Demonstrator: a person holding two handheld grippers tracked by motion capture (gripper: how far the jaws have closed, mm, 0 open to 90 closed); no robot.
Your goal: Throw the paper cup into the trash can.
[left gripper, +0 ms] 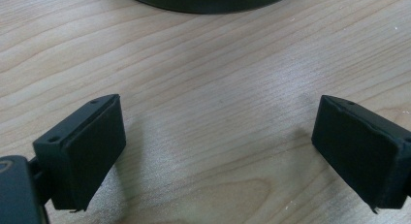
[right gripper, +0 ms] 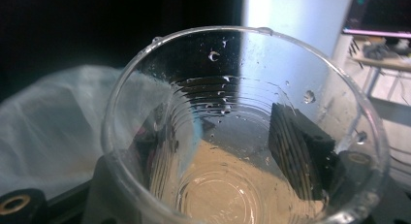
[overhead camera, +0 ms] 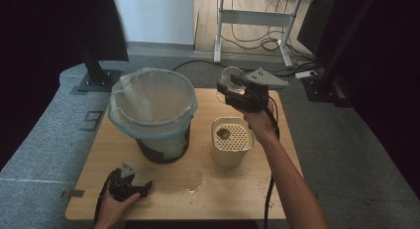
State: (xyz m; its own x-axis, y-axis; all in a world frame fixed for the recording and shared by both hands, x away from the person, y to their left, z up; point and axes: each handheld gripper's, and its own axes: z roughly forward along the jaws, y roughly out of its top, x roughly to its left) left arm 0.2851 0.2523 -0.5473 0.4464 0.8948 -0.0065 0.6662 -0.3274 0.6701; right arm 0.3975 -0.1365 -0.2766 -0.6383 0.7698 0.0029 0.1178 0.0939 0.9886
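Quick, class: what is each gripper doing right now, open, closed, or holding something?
Left gripper: open, holding nothing, low over the wooden table.
Right gripper: closed on a clear plastic cup, wet inside.

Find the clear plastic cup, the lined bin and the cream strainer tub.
clear plastic cup (right gripper: 242, 136), right gripper view, on its inner wall
lined bin (overhead camera: 151, 121), high view, on its bag-covered front rim
cream strainer tub (overhead camera: 236, 137), high view, on its perforated top

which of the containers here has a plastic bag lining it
The black bin at the table's left, whose rim is wrapped by a translucent bag. The cream container has a perforated insert, and the clear cup in the right tool is bare.
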